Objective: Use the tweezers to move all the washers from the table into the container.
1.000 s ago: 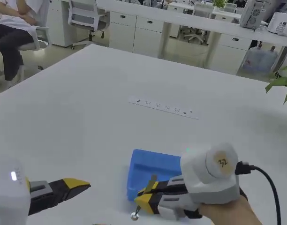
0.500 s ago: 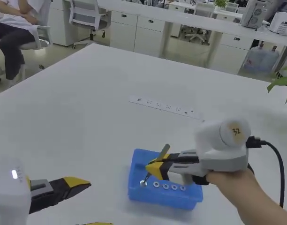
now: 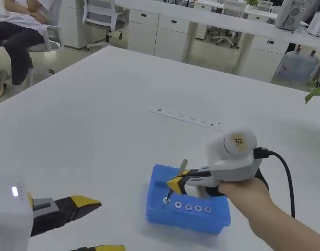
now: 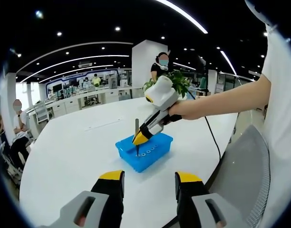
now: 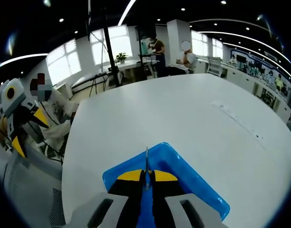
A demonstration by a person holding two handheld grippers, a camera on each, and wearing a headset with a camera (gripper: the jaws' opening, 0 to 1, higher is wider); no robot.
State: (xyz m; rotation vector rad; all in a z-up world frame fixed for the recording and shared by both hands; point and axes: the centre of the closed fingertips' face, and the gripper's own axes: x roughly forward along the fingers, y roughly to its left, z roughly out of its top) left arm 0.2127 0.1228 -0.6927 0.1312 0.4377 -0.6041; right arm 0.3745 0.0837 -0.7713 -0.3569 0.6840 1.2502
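Right gripper (image 3: 173,185), lower ctr-right of the head view, is clamped on the tweezers (image 3: 183,166). In the right gripper view its jaws sit tight together w/ the steel blade between them. The tweezer tip dips into the left end of the blue container (image 3: 186,220), touching or just above the floor, w/ what looks like a washer at it. We can't tell if it's pinched. A row of washers (image 3: 189,207) lies inside along the near wall. Left gripper (image 4: 149,176) idles at lower left, jaws apart, holding nothing, well apart from the container.

Risks as we judge them:
- Ease the squeeze too far and the tweezers themselves slip out, not just the washer.
- Let go w/ the tip high and the washer may bounce over the wall onto the table (image 3: 97,120).
- Push down or sideways and the light container may slide, since nothing braces it.
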